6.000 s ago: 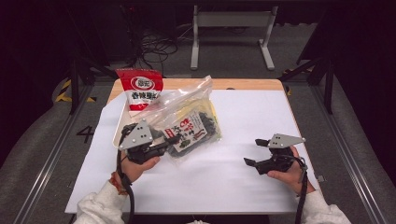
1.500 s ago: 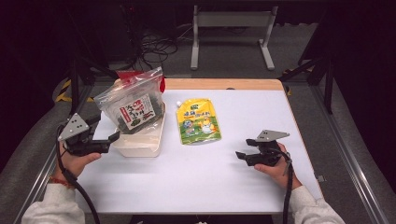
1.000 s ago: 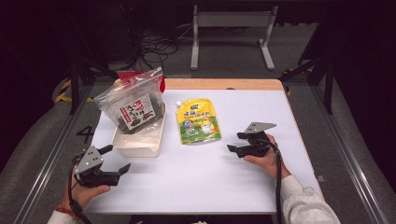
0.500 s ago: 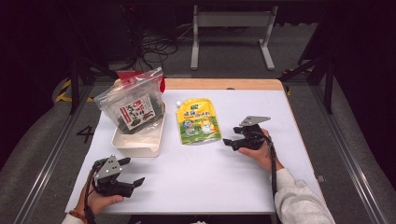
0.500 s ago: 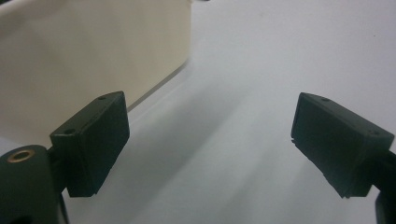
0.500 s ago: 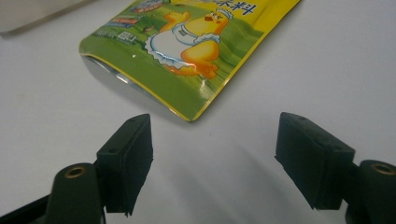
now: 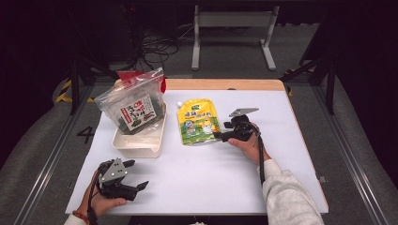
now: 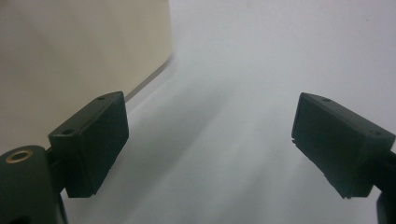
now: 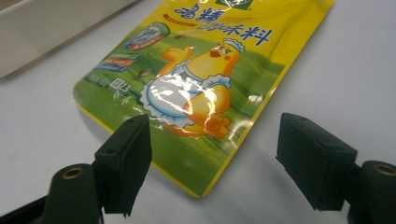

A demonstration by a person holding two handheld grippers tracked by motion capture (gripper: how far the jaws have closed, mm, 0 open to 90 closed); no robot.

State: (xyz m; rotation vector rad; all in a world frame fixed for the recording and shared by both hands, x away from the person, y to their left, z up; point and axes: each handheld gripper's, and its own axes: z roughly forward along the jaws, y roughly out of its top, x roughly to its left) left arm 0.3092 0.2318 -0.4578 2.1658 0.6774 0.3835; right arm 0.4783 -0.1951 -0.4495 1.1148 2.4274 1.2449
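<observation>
Right gripper at yellow pouch, jaws apart, nothing gripped.

White table point(image 7: 300, 154); cream tray point(image 7: 141, 140) at left holds a clear bag of dark snack packs point(image 7: 133, 105). Yellow pouch point(image 7: 198, 122) lies flat mid-table, just beside the tray. Right gripper point(image 7: 218, 136) at the pouch's near right corner, jaws wide, straddling the corner without contact. Left gripper point(image 7: 139, 174) near front-left edge, jaws wide open, empty.

The high view looks forward and down from above the person's side onto the white-covered table point(image 7: 197, 173). The left gripper view skims low over that surface beside the cream plastic tray point(image 8: 84, 46). The right gripper view looks closely at the yellow-green chicken-print pouch point(image 9: 201, 88), shared with the high view point(image 7: 198, 121).
</observation>
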